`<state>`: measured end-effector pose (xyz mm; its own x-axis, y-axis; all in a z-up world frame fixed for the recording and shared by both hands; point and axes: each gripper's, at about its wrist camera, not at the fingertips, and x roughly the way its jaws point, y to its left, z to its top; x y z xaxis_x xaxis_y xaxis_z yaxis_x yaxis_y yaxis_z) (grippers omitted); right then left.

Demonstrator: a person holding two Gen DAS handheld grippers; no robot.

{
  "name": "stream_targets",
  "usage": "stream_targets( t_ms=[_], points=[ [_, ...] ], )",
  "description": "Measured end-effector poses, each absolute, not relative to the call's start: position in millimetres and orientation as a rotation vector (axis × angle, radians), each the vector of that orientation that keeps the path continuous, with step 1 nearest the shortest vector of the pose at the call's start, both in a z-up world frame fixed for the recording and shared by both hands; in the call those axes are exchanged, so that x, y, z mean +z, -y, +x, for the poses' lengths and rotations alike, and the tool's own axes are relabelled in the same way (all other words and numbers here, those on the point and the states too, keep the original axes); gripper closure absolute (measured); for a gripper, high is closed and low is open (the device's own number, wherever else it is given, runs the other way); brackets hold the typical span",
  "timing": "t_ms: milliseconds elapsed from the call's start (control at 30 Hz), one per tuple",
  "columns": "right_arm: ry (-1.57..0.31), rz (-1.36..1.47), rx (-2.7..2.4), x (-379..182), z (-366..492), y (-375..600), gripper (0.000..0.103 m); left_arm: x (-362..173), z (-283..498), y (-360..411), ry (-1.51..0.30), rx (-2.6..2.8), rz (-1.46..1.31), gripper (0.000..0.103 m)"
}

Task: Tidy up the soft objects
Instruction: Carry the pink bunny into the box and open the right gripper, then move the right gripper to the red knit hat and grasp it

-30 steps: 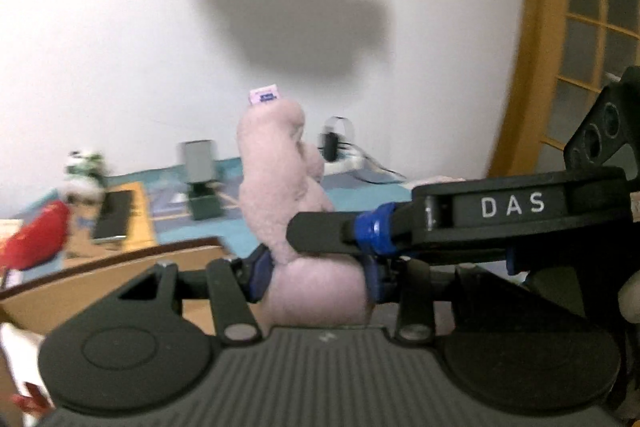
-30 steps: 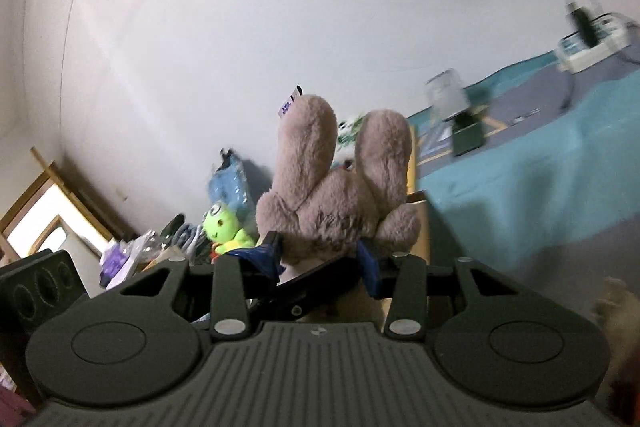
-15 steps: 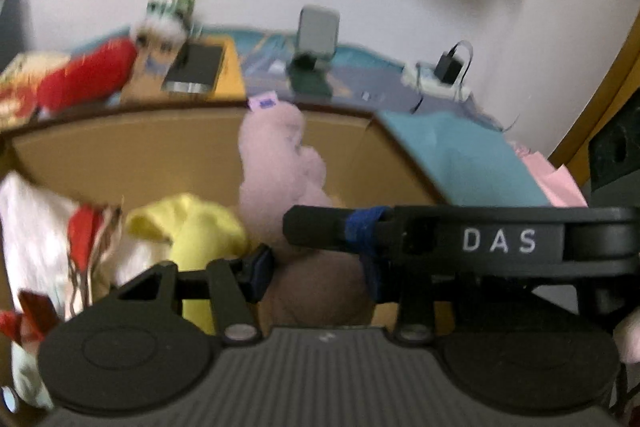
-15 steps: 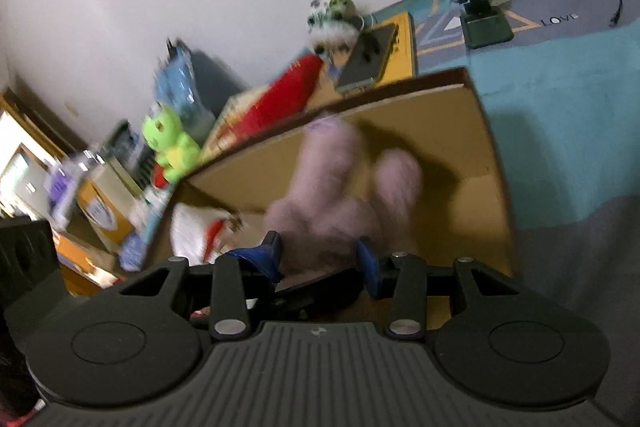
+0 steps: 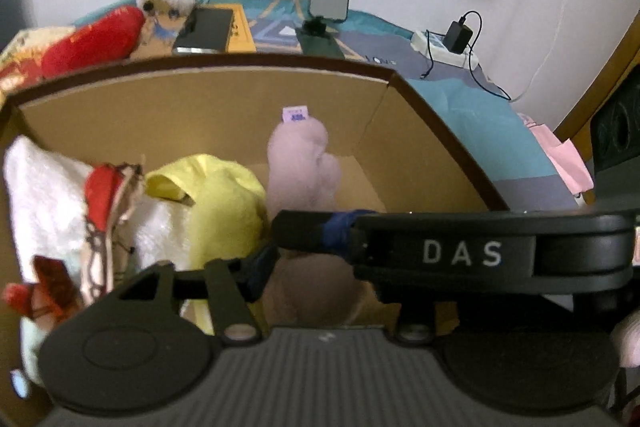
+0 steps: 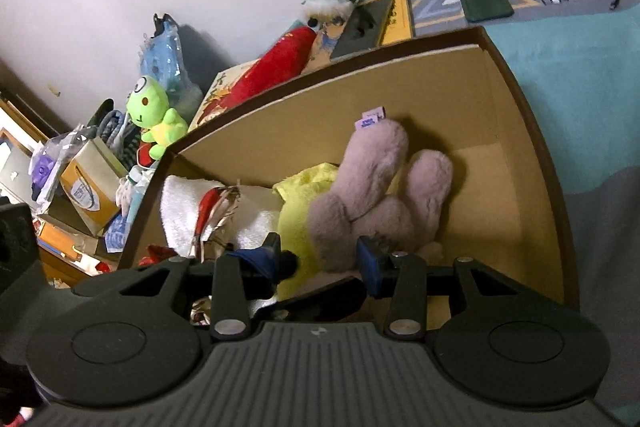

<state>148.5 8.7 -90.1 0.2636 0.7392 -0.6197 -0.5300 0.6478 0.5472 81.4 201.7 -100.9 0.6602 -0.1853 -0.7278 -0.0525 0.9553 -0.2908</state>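
Now both grippers lower the pink plush [image 6: 372, 195] into the cardboard box [image 6: 532, 163]: the right gripper [image 6: 320, 261] stays clamped on it, while the left gripper [image 5: 316, 267] opens around it to release.

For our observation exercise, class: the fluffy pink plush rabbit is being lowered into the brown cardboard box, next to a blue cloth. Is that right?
Not quite. The fluffy pink plush rabbit is going into the brown cardboard box, but the cloth beside it is a yellow cloth, not blue. The right wrist view shows this.
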Motion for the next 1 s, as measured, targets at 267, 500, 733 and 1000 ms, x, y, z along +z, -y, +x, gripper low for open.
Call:
stream_targets(
  t_ms=[267,500,733,1000],
  points=[
    [-0.900,0.277,0.890,-71,129,5,0.076,-74,57,-194,-0.793,-0.044,-0.229,0.042],
    [-0.833,0.339,0.951,-53,106,34,0.076,-47,24,-176,-0.736,-0.010,-0.179,0.039],
    [-0.724,0.350,0.955,-48,81,70,0.076,-28,-3,-134,-0.708,-0.024,-0.103,0.037],
    [-0.754,0.369,0.875,-66,74,132,0.076,-39,-14,-66,-0.763,-0.128,-0.072,0.037]
  ],
)
